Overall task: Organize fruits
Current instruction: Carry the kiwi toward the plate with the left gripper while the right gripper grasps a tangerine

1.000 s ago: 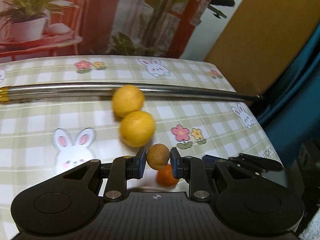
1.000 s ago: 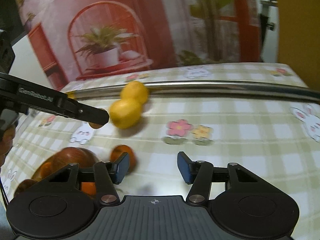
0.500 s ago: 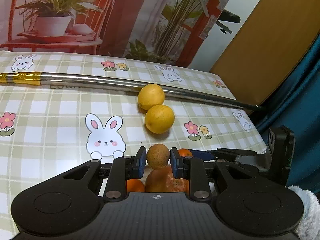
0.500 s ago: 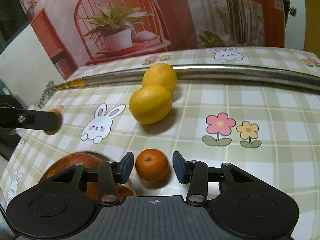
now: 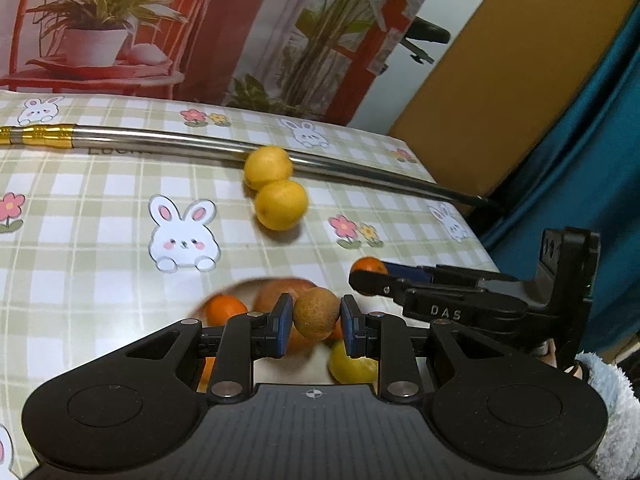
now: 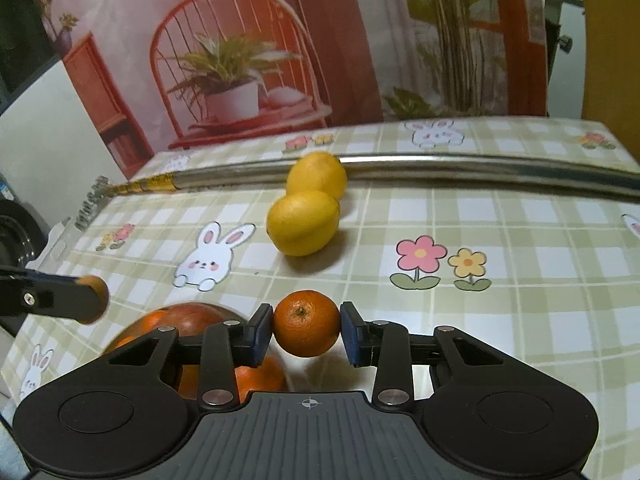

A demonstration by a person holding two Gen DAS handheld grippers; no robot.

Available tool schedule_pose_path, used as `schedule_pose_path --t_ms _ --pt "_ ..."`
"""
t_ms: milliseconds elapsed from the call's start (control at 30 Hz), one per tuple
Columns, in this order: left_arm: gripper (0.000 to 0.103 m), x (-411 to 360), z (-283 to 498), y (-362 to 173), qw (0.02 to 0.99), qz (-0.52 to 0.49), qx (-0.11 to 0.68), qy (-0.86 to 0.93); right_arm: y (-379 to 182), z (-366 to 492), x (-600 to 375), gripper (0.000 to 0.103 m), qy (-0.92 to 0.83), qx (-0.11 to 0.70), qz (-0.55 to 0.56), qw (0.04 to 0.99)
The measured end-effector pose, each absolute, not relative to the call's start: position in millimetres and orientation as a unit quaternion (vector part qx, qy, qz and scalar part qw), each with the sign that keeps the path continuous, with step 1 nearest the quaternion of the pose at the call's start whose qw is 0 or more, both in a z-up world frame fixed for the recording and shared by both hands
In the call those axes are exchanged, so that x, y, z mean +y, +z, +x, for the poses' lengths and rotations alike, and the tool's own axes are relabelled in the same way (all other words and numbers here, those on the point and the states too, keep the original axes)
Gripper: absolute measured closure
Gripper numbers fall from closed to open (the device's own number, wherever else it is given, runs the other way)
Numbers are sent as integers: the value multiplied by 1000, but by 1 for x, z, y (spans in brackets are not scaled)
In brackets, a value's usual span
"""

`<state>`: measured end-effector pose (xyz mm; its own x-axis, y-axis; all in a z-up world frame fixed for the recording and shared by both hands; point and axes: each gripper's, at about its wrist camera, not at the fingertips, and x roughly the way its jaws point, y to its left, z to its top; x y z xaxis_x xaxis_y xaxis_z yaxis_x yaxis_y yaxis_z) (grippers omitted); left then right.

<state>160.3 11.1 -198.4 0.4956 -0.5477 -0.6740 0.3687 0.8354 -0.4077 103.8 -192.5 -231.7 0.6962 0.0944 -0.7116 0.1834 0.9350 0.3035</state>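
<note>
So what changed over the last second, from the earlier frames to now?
The right gripper moved in on the small orange and closed on it; a second ago it was open and empty. The left gripper kept its hold on the brown round fruit, now over the bowl of fruit. The two lemons against the metal pole stayed put.

Table (image 6: pixel 520 248), bunny-check cloth: metal rod (image 6: pixel 460 166), two lemons (image 6: pixel 303 222), fruit bowl (image 5: pixel 224 294).

The left tongs (image 5: pixel 316 320) clamp a small brown fruit (image 5: pixel 316 313) above a bowl of oranges (image 5: pixel 224 309); two lemons (image 5: pixel 280 204) touch on the counter (image 5: pixel 100 248).
</note>
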Motion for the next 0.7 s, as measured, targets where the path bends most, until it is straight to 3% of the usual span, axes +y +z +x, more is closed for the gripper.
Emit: schedule_pose_path --t_ms 700 --pt "76 19 77 -212 844 -112 468 -237 -183 5 -123 70 42 356 152 921"
